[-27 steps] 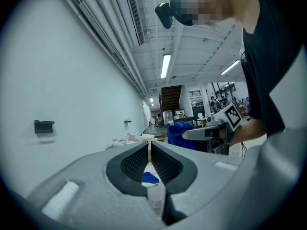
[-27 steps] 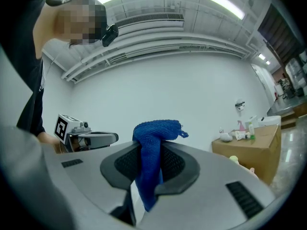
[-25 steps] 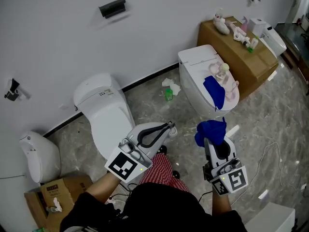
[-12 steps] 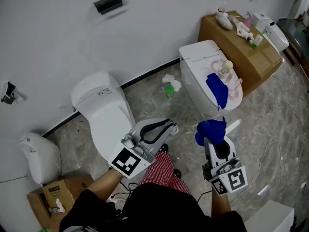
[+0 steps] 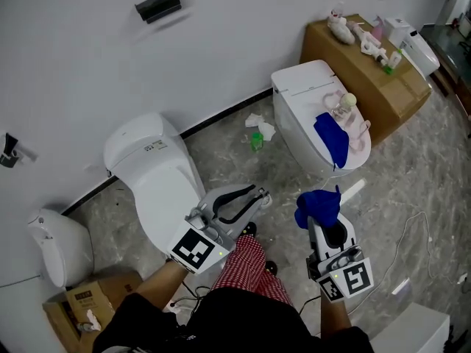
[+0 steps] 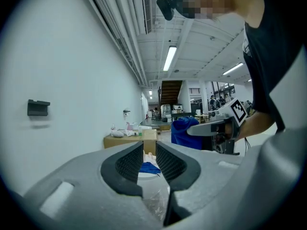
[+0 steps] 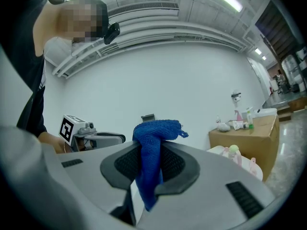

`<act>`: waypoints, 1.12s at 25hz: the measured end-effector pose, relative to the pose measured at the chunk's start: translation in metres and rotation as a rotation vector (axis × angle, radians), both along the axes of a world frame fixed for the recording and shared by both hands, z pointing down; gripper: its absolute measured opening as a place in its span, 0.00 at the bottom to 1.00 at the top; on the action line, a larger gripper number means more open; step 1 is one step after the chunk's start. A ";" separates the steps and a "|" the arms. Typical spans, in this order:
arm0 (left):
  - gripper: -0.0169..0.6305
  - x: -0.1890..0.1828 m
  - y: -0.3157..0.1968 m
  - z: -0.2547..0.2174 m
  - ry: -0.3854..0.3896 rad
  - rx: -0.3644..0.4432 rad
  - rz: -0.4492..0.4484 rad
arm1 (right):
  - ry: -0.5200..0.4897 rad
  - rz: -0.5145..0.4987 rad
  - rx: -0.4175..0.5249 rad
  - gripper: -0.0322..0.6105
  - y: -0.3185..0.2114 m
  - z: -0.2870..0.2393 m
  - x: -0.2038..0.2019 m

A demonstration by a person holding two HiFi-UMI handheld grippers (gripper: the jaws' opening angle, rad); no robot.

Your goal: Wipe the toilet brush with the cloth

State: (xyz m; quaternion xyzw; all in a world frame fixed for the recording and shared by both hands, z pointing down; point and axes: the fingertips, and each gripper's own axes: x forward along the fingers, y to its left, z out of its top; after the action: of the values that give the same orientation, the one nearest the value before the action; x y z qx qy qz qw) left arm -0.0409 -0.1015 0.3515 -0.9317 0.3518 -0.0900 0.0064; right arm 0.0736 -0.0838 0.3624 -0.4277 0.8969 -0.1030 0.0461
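My right gripper (image 5: 319, 213) is shut on a bunched blue cloth (image 5: 316, 203), which hangs between its pads in the right gripper view (image 7: 154, 138). My left gripper (image 5: 259, 194) points at the cloth from the left. Its jaws are opening, a narrow gap shows between the pads (image 6: 149, 150), and nothing is in it. What looks like the toilet brush (image 5: 346, 112), pink with a pale round head, lies on the lid of the right-hand toilet (image 5: 298, 94). A second blue cloth (image 5: 329, 140) lies beside it.
A white toilet (image 5: 151, 171) stands left of my left gripper. A cardboard box (image 5: 368, 76) with bottles sits against the wall at the right. On the marble floor are a small green bottle (image 5: 256, 142), crumpled paper and a white cable (image 5: 412, 230). The person's checked trousers (image 5: 246, 263) are below.
The left gripper's jaws have parted from shut to a narrow gap. Both grippers have sunk a little toward the floor. The blue cloth stays in the right gripper.
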 end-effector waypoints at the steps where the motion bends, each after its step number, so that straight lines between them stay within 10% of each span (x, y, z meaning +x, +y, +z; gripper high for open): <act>1: 0.12 -0.001 -0.002 0.002 -0.007 0.001 0.001 | 0.000 0.002 -0.003 0.17 -0.002 0.002 -0.001; 28: 0.16 0.017 -0.031 0.089 -0.029 -0.086 0.111 | 0.020 0.089 -0.109 0.17 -0.025 0.067 0.004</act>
State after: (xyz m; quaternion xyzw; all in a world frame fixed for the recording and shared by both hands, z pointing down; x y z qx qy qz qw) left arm -0.0238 -0.1325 0.4404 -0.9478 0.2954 -0.1178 -0.0234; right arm 0.0774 -0.1091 0.4294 -0.4698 0.8705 -0.1453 0.0182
